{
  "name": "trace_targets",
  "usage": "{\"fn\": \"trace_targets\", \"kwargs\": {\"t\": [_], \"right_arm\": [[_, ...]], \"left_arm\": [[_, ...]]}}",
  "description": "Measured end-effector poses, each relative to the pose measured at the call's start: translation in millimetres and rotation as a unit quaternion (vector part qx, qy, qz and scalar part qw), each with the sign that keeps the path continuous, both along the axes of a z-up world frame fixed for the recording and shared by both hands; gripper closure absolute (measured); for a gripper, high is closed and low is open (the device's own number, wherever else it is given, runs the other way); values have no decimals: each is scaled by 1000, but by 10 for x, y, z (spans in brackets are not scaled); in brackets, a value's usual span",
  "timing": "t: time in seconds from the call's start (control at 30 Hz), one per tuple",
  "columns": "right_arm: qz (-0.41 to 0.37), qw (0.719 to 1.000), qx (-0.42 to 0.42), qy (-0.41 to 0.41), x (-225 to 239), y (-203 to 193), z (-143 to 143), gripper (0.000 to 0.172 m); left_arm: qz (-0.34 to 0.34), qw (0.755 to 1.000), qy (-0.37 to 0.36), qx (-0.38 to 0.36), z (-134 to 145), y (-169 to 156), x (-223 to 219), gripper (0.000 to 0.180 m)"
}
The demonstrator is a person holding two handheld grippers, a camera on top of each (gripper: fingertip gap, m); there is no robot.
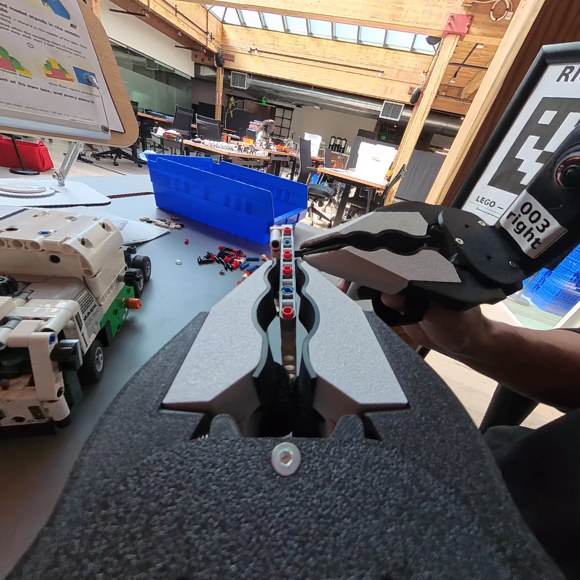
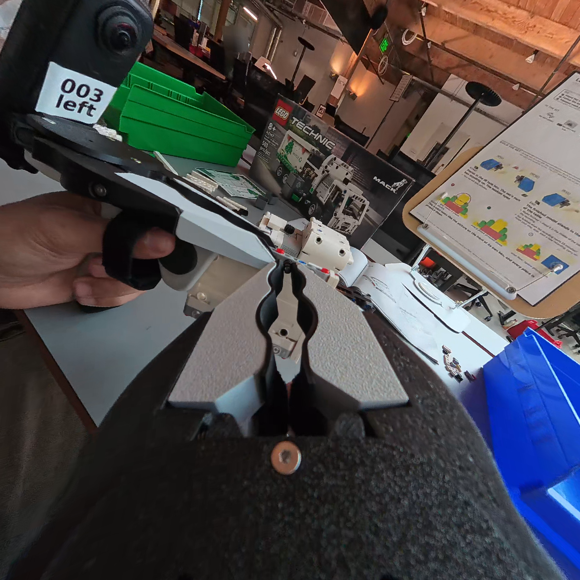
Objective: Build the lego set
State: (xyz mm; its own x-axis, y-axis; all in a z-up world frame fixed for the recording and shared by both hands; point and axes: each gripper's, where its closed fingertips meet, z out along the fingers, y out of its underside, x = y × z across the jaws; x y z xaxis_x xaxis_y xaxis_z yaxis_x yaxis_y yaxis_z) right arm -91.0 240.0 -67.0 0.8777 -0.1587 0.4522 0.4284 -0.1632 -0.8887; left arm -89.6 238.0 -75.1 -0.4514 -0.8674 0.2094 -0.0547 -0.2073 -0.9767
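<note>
Grey studded beam [image 1: 286, 276] with red and blue pins, pinched upright in the left tongs [image 1: 287, 262]. Right tongs [image 1: 303, 251] pinch a small black pin [image 1: 300, 250] against its right side. Beyond: loose pins [image 1: 226, 255], blue bin [image 1: 226, 197]; left, white truck model [image 1: 59, 301]; worktop [image 1: 175, 292] between open.

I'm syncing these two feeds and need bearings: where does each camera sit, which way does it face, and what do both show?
Left wrist view: mounted on the left gripper, looking along its jaws, shut on a grey studded beam; the right gripper and hand enter from the right.
Right wrist view: mounted on the right gripper, its jaws pinching a small black pin; the left gripper and hand enter from the left.
Shared: white truck model, blue bin.
</note>
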Motion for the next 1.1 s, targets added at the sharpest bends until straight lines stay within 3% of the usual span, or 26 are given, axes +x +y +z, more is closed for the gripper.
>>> {"fn": "trace_targets", "kwargs": {"t": [0.17, 0.27, 0.43, 0.8, 1.0, 1.1], "right_arm": [[4, 999, 16, 40, -15, 6, 17, 168], [7, 991, 45, 125, -18, -7, 39, 168], [36, 957, 99, 271, -43, -34, 51, 168], [92, 882, 135, 443, -70, -68, 74, 169], [93, 880, 129, 447, -57, -76, 56, 169], [93, 892, 109, 429, -32, -84, 36, 167]], "left_arm": [[3, 1000, -9, 2, 25, 5, -19, 175], [31, 998, -27, 44, 44, -8, -27, 175], [70, 991, -49, 101, 69, -29, -48, 174], [143, 955, -86, 246, 92, -72, -61, 175], [140, 956, -81, 245, 73, -78, -42, 174], [103, 975, -60, 189, 40, -82, -11, 174]]}}
